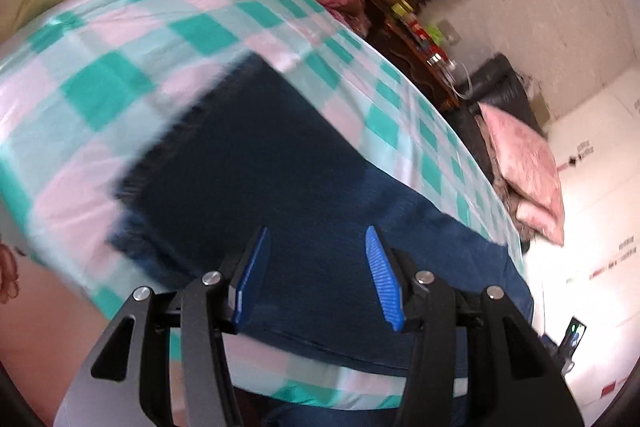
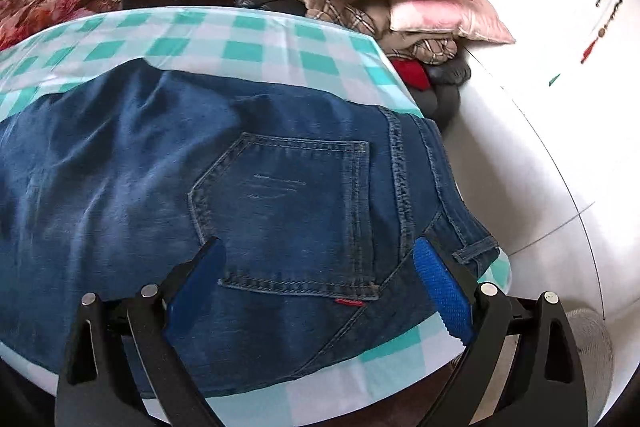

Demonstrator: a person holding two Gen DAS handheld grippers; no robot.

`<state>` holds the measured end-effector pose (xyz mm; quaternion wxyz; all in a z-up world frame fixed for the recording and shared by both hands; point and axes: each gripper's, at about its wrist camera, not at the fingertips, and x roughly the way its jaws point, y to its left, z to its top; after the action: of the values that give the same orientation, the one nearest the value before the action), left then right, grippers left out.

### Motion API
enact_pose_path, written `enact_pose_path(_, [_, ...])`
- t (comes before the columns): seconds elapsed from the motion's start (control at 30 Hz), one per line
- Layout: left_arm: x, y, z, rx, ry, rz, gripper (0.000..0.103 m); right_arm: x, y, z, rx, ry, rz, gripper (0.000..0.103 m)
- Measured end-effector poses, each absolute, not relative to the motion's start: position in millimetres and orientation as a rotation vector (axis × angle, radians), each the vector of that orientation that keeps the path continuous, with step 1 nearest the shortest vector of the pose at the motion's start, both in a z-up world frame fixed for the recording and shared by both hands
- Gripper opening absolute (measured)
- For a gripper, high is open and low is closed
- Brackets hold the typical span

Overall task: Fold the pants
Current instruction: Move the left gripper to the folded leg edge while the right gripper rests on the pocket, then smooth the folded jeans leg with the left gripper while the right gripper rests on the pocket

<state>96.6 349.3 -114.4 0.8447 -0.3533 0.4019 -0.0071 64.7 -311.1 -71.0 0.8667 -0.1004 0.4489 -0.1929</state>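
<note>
Jeans (image 2: 248, 171) lie flat on the bed (image 2: 224, 39), long axis running from the waistband under the right gripper (image 2: 316, 267) to the hem ahead of the left gripper (image 1: 316, 263), both jaws apart, holding nothing.

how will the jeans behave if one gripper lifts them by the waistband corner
The jeans will probably drape and sag rather than hold shape: they lie flat and creased on the checked sheet. The stitched waistband and pocket look thick, so they may feel fairly heavy and grip well between ribbed pads.
</note>
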Motion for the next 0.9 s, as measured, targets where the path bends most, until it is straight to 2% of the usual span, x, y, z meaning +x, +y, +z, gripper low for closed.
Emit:
enact_pose_path(0.17, [80.9,387.8,-103.6,-0.796,0.801,0.077,0.050,66.2,-329.4,-101.9,-0.289,1.004,-0.486,0.091])
enact_pose_path(0.47, [74.0,396.9,-97.3,-0.829,0.791,0.055,0.048,59.6,-347.1,-95.1,-0.283,1.009,-0.511,0.091])
enact_pose_path(0.63, [85.4,377.2,-107.0,-0.692,0.919,0.084,0.049,52.6,-352.0,-88.7,-0.302,0.983,-0.564,0.090])
enact_pose_path(0.67, [86.2,377.3,-112.0,-0.666,0.954,0.112,0.037,52.5,-356.6,-91.0,-0.307,0.990,-0.578,0.090])
enact_pose_path(0.7, [84.5,375.1,-112.9,-0.628,0.969,0.129,0.034,50.7,-364.2,-92.8,-0.294,0.999,-0.593,0.090])
enact_pose_path(0.73, [80.4,368.6,-107.6,-0.586,0.959,0.127,0.035,47.7,-369.7,-91.6,-0.274,0.997,-0.597,0.090])
enact_pose_path(0.77, [76.3,360.9,-101.1,-0.554,0.942,0.122,0.043,44.8,-373.1,-89.9,-0.260,0.991,-0.598,0.090])
enact_pose_path(0.8, [73.7,355.0,-97.0,-0.533,0.930,0.119,0.046,42.3,-375.7,-88.9,-0.261,0.991,-0.605,0.090])
enact_pose_path(0.9, [71.0,332.0,-86.0,-0.448,0.910,0.128,0.046,41.8,-376.1,-84.6,-0.229,0.975,-0.592,0.090])
